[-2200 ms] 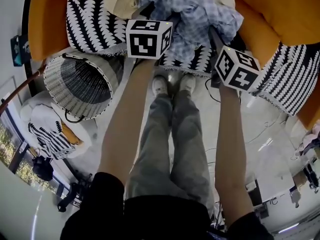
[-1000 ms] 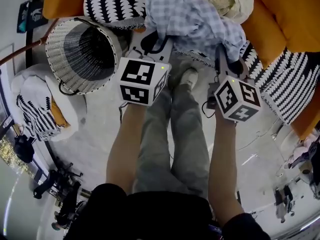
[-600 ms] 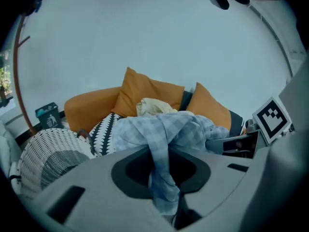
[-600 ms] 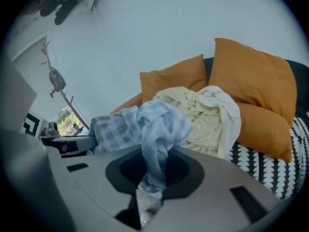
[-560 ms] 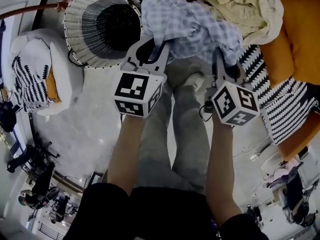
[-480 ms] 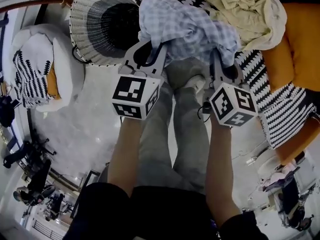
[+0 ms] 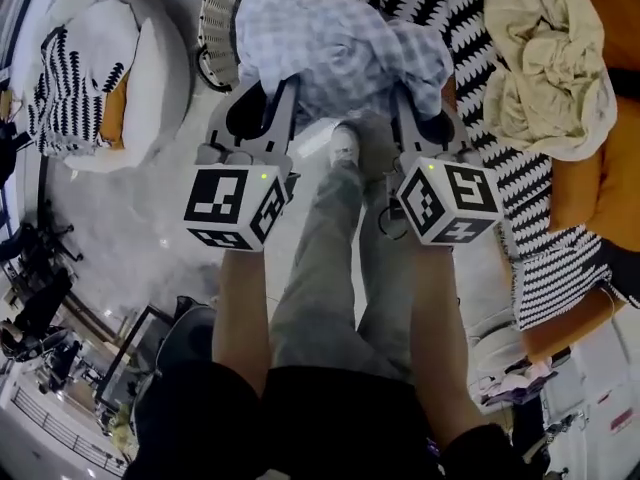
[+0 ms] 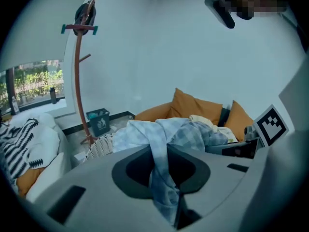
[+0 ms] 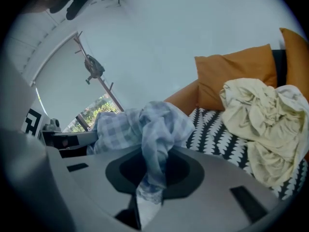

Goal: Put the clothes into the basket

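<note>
The blue checked shirt [image 7: 338, 40] hangs in the air between the two tongs, bunched together. It is in front of the white woven basket [image 7: 212, 13] and hides most of its opening. The left gripper [image 7: 272, 106] is closed on one fold of the shirt, and the right gripper [image 7: 416, 118] is closed on another fold. In both gripper views the cloth is pinched tight between the jaws and runs out over them.

The step in hand, I think, is to carry the shirt over the basket and let it go. To do this well, both grippers should come to the middle of the opening, not only to its near rim, because much of the cloth hangs low. Then they should go down a little and open together, so that no part of the shirt stays over the rim.

A cream cloth [image 7: 552, 68] lies on the black and white sofa cover [image 7: 470, 38] at the right, not yet collected.
</note>
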A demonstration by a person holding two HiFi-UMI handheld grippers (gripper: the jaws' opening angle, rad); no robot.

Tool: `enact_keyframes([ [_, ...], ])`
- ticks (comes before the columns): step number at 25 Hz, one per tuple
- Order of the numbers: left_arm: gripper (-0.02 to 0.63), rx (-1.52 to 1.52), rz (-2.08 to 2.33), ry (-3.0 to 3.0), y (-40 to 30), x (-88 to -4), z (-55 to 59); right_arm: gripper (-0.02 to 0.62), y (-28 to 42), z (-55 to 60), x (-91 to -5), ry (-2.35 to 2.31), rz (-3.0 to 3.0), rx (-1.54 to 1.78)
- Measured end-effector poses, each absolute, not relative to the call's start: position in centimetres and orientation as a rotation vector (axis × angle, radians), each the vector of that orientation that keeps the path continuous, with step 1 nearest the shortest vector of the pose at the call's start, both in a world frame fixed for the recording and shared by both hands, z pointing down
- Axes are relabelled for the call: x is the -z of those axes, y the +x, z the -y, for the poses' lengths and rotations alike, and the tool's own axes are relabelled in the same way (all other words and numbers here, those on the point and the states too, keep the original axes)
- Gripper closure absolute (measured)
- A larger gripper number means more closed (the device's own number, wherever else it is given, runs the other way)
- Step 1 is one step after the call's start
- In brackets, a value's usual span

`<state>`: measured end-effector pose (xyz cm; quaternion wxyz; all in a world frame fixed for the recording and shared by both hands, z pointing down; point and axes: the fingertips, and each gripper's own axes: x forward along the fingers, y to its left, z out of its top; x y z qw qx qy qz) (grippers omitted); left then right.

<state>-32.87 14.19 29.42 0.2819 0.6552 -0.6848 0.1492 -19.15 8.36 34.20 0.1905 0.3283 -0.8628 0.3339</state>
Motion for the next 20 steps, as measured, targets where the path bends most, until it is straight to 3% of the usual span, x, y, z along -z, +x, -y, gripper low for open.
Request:
enact_keyframes([
  [8, 0.537, -0.415, 1.937, 1.655, -41.1, -29.9, -15.6, 0.523, -28.2, -8.9, -35.7, 0.754, 2.428, -0.891],
  [17, 0.548, -0.396, 1.857, 1.502, -43.6, -37.6, -16.2, 0.523, -31.4, -10.2, -41.3, 0.647, 2.303, -0.856],
  [19, 0.546, -0.406, 1.827, 1.485, -43.5, -39.0, -16.2, 0.493, -31.5, -10.6, -42.8, 0.634, 2.256, -0.863],
  [20, 0.537, -0.422, 1.803, 1.475, -43.3, -39.8, -16.3, 0.444, -31.5, -10.9, -43.5, 0.63, 2.224, -0.866],
])
